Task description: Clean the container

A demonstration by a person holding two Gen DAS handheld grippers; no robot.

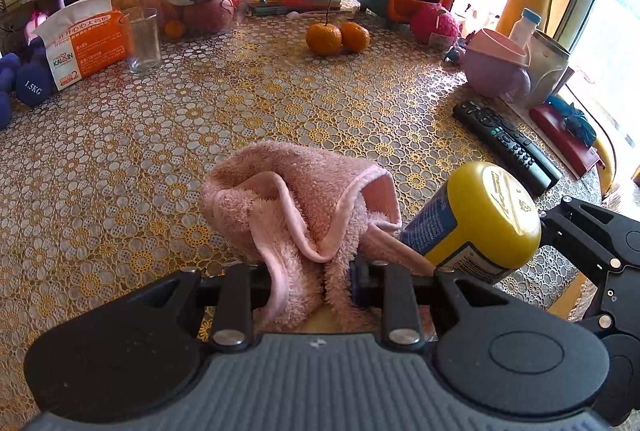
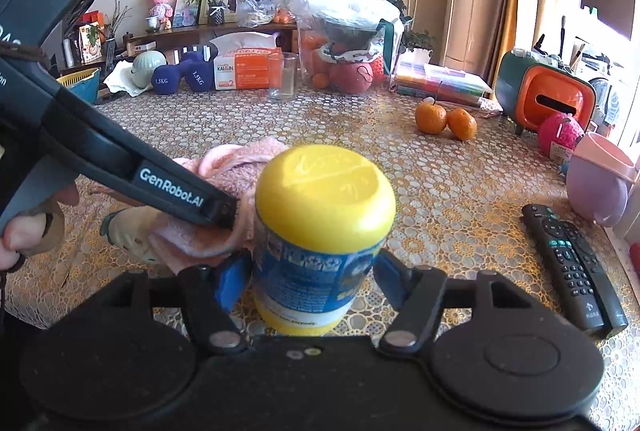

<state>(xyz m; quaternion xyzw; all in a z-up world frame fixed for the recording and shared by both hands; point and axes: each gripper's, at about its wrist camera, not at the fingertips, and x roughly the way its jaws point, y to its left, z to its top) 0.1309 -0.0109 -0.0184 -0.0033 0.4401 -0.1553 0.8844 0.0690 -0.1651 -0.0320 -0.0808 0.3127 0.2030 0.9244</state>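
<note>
A yellow container point(image 2: 320, 231) with a blue label and yellow lid is held above the table, my right gripper point(image 2: 314, 283) shut on its body. In the left wrist view the same container point(image 1: 476, 219) lies tilted at the right, base toward the camera. My left gripper point(image 1: 310, 279) is shut on a pink fluffy towel point(image 1: 300, 199), which bunches up above the fingers. The towel point(image 2: 236, 159) presses against the container's left side in the right wrist view, with the left gripper point(image 2: 218, 209) on it. A person's hand point(image 2: 24, 227) grips the left tool.
The table has a gold lace cover point(image 1: 240, 103). A black remote point(image 1: 506, 141) lies at the right, near a purple cup point(image 1: 496, 67). Two oranges point(image 1: 336, 37), a glass point(image 1: 144, 41), a tissue pack point(image 1: 84, 39) and blue dumbbells point(image 1: 28, 83) stand farther back.
</note>
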